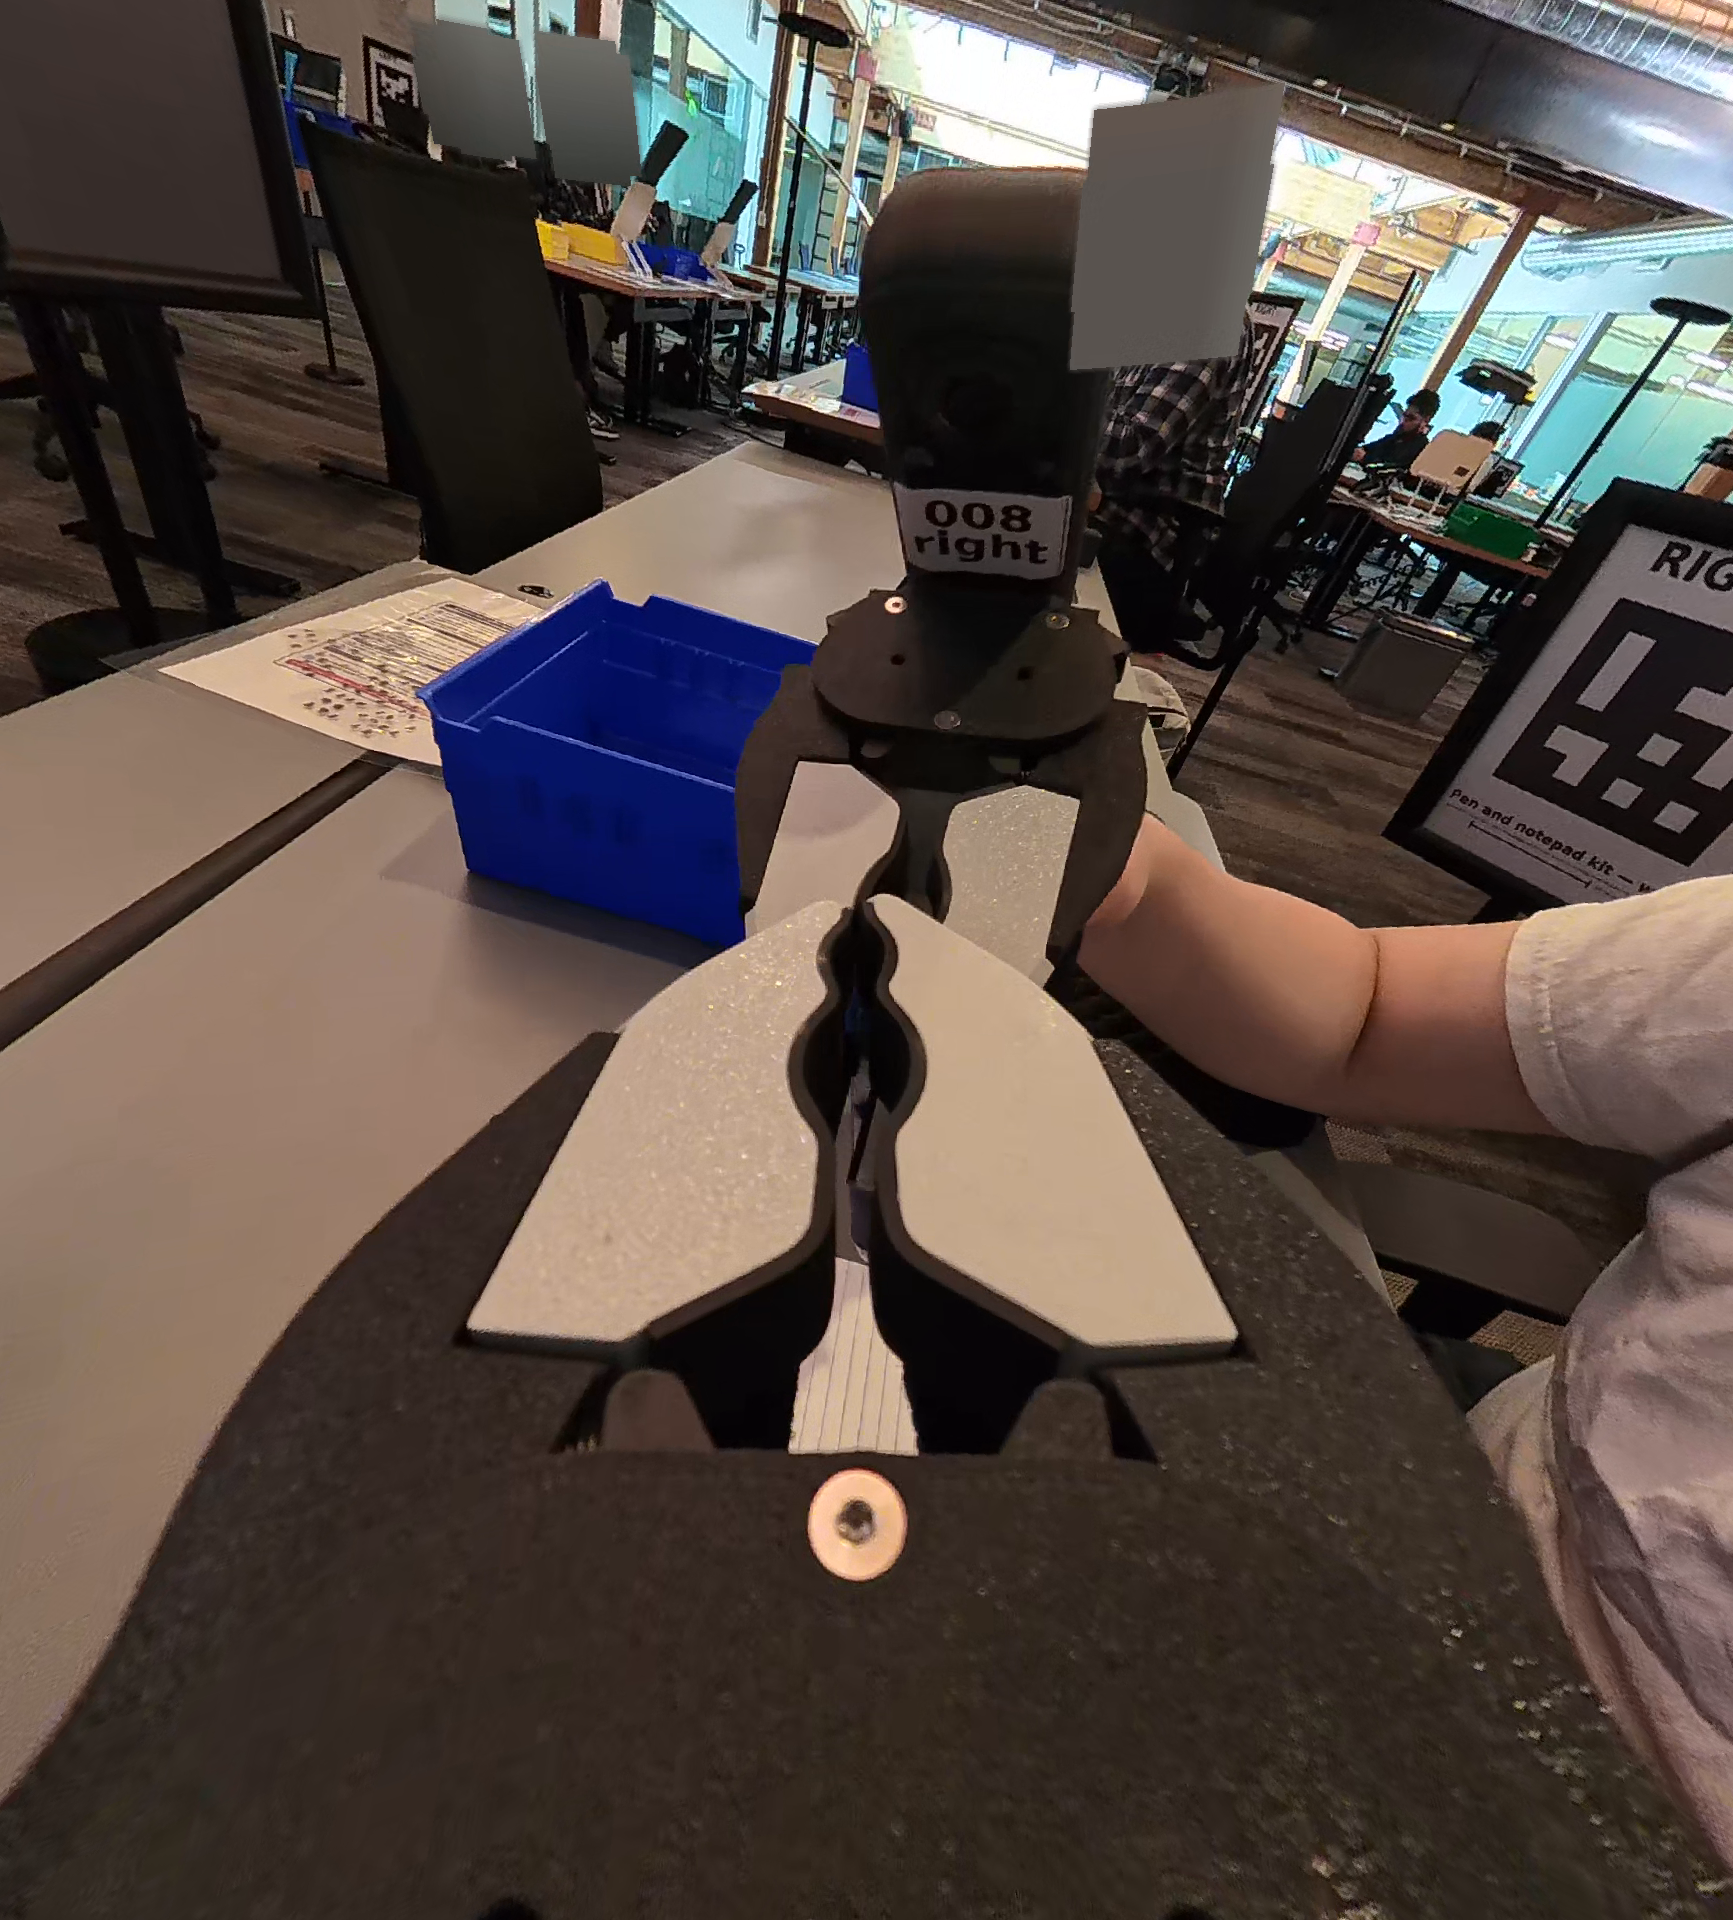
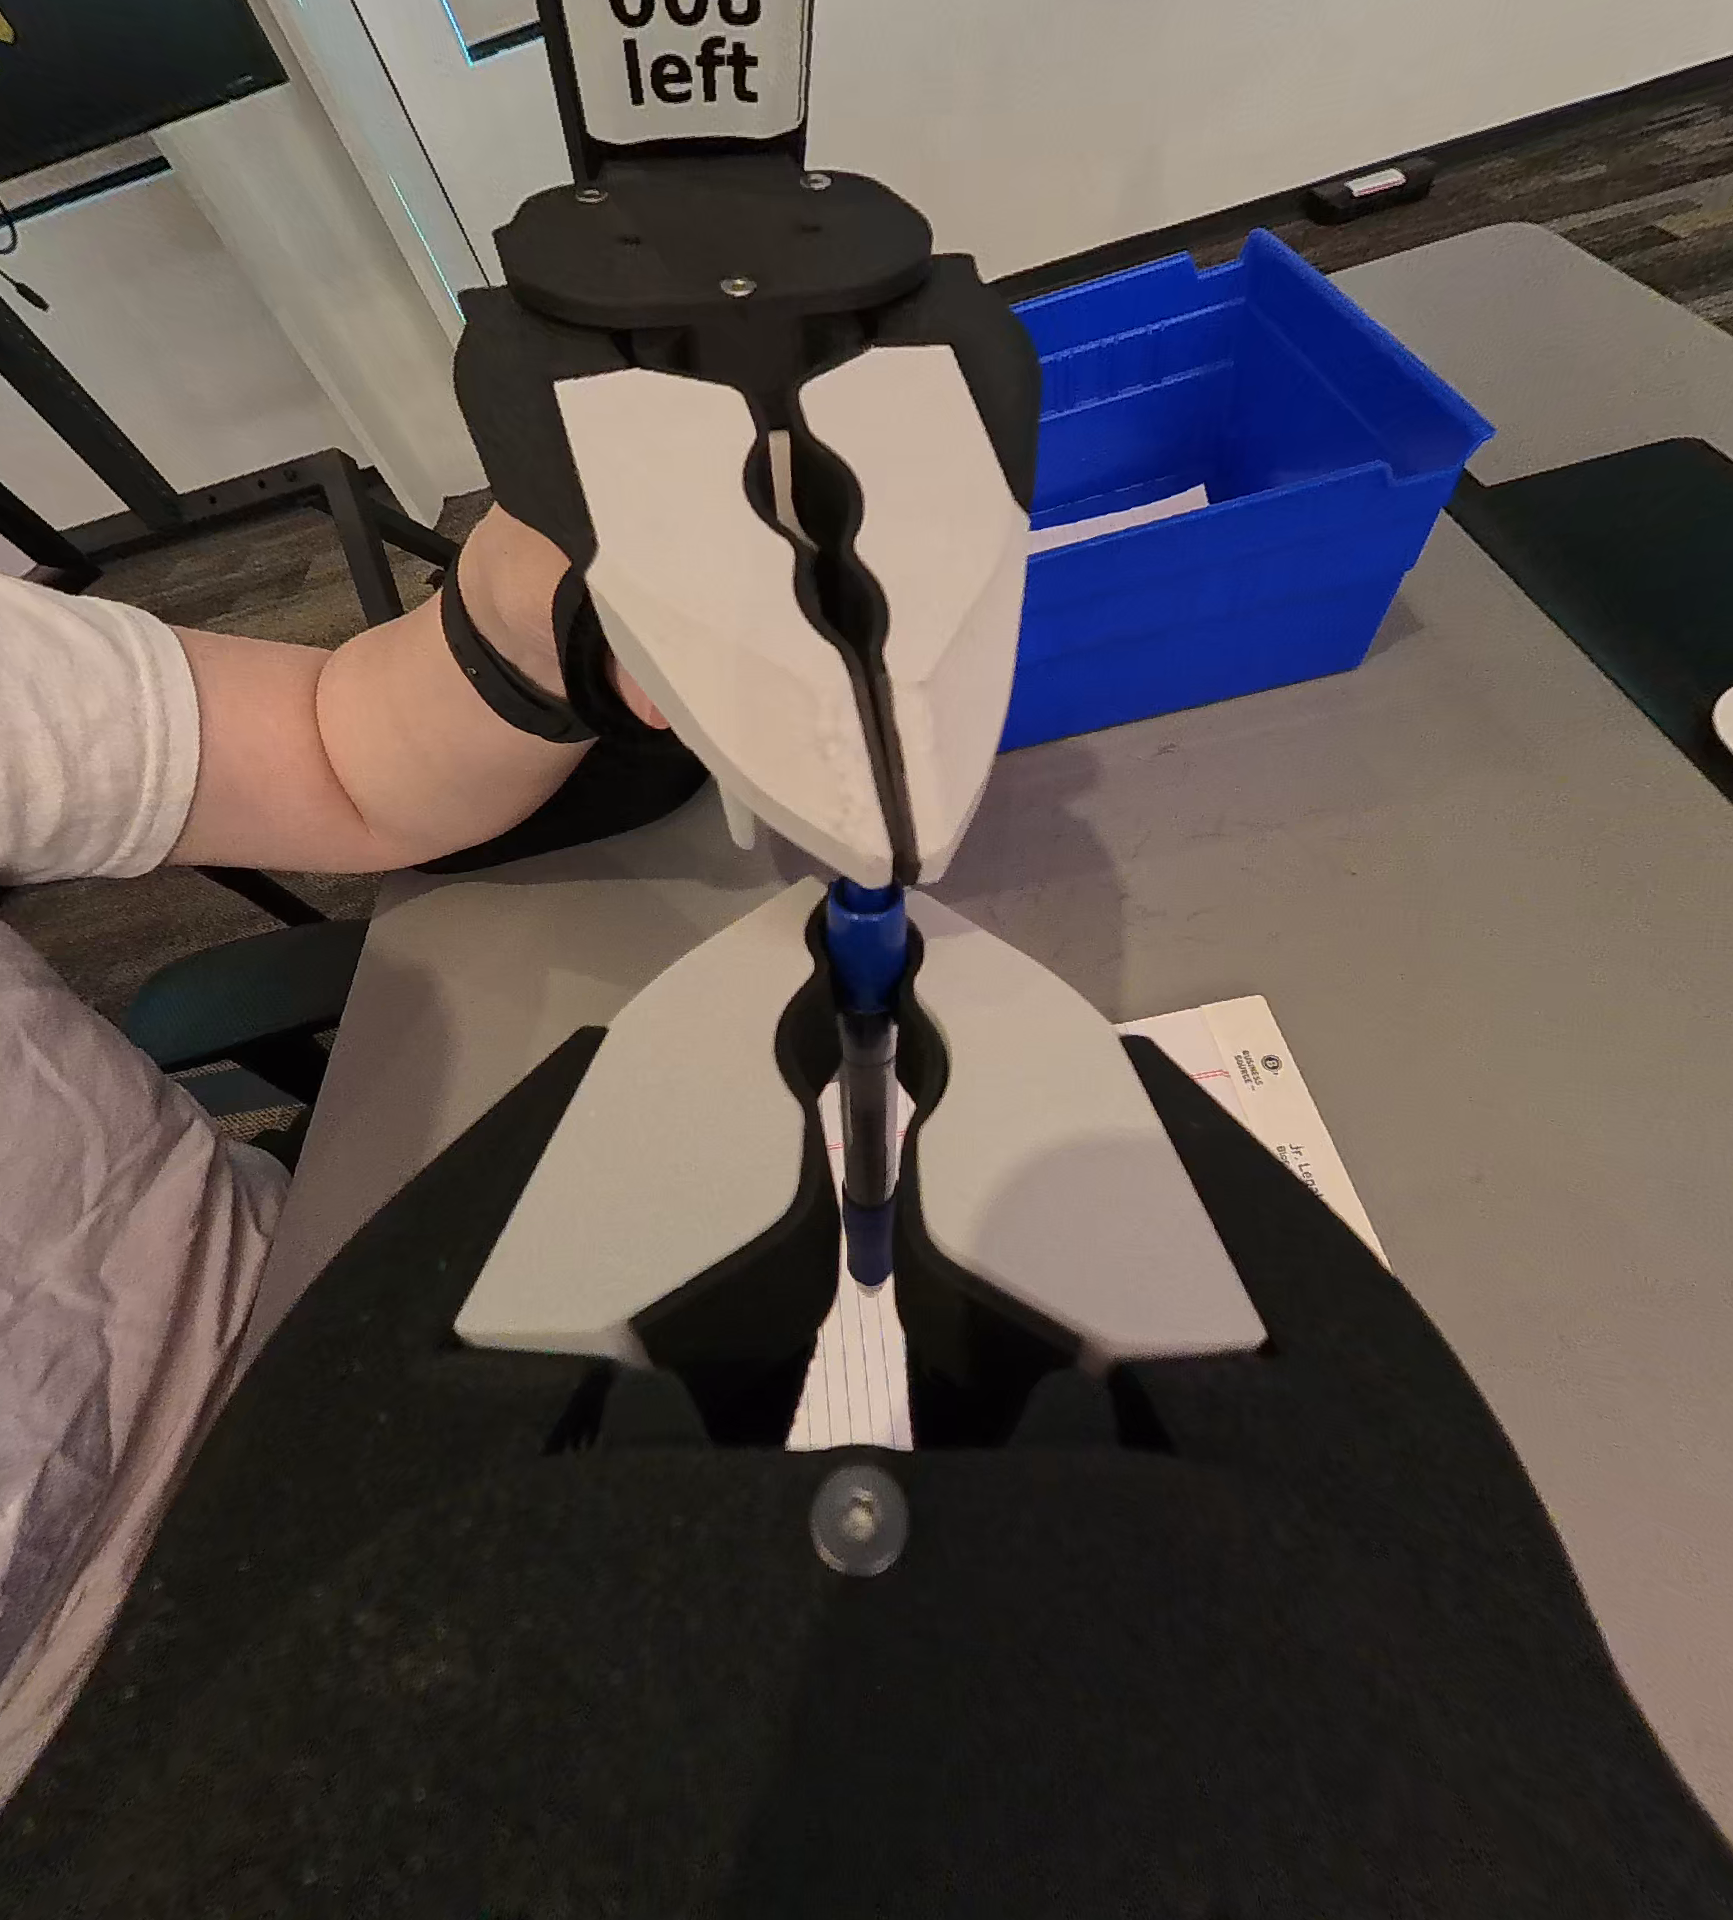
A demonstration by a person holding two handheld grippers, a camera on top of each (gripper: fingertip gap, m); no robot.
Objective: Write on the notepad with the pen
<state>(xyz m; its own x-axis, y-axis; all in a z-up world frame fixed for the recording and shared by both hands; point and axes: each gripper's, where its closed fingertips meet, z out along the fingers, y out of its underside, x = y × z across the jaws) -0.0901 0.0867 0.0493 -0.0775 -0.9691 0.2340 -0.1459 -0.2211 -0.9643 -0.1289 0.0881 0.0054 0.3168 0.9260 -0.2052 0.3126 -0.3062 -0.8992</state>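
My right gripper [image 2: 867, 920] is shut on a blue and black pen [image 2: 864, 1091], which lies lengthwise between its fingers. The pen's blue cap [image 2: 867, 940] sticks out past the fingertips. My left gripper [image 1: 862, 920] faces the right one head-on and is shut, its tips [image 2: 893, 868] pinching the end of the cap. A sliver of blue [image 1: 854, 1013] shows between the left fingers. The right gripper [image 1: 909, 883] is right in front of them. The lined white notepad [image 2: 1246, 1049] lies on the grey table under both grippers and shows through the finger gaps [image 1: 851, 1382].
A blue plastic bin [image 2: 1236, 520] stands on the table [image 2: 1464, 935] just behind the grippers, with white paper inside. It also shows in the left wrist view [image 1: 581, 769], next to a printed sheet [image 1: 363, 655]. The person's forearms reach in from the sides. A framed marker sign [image 1: 1651, 707] stands right. The left gripper's tips are roughly 5 centimeters from the right gripper's.
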